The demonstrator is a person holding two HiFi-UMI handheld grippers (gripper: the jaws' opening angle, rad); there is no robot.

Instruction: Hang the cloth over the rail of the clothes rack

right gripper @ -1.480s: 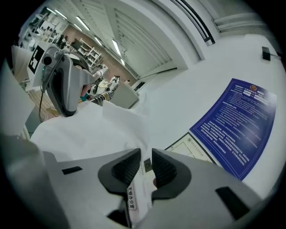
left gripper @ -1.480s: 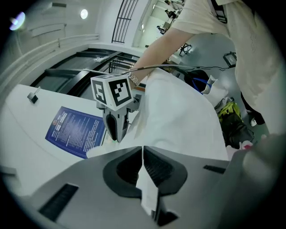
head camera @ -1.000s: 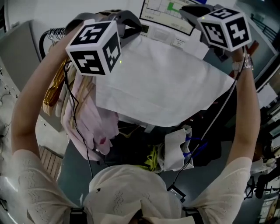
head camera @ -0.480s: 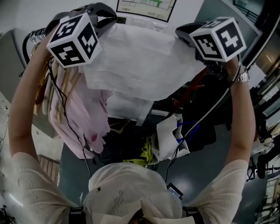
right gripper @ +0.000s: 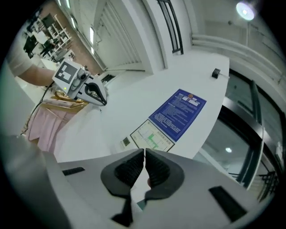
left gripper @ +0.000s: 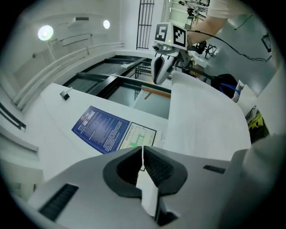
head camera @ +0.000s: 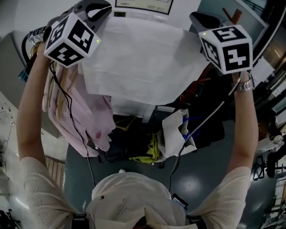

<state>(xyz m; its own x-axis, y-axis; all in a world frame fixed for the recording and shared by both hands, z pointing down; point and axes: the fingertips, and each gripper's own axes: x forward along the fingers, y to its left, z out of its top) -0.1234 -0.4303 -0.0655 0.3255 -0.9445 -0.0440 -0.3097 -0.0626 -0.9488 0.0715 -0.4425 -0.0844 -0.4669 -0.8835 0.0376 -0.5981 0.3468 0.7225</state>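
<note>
- Overhead, at the end of my raised arms, both tongs hold the white cloth [head camera: 143, 58] spread wide between them.
- My left tongs [head camera: 96, 9] are clamped shut on one top corner of the cloth; in the left gripper view a thin white fold runs down between the ribbed pads [left gripper: 156, 167].
- My right tongs [head camera: 201, 20] are likewise closed on the opposite corner, with a sliver of white fabric pinched between the dark pads [right gripper: 156, 172].
- From the grips the cloth hangs as a broad, nearly flat sheet.
- Pink garments [head camera: 89, 116] hang on hangers to my left, just beside the cloth, and its left part lies in front of their tops.
- Hanger hooks [head camera: 35, 33] are bunched just beside my left wrist; I cannot tell whether the cloth touches the rail they hang on.
- Beyond the tongs, a blue poster [left gripper: 103, 129] and a small green-and-white chart [left gripper: 140, 136] are fixed to a white surface.
- A dark floor [head camera: 210, 179] lies far below me.
</note>
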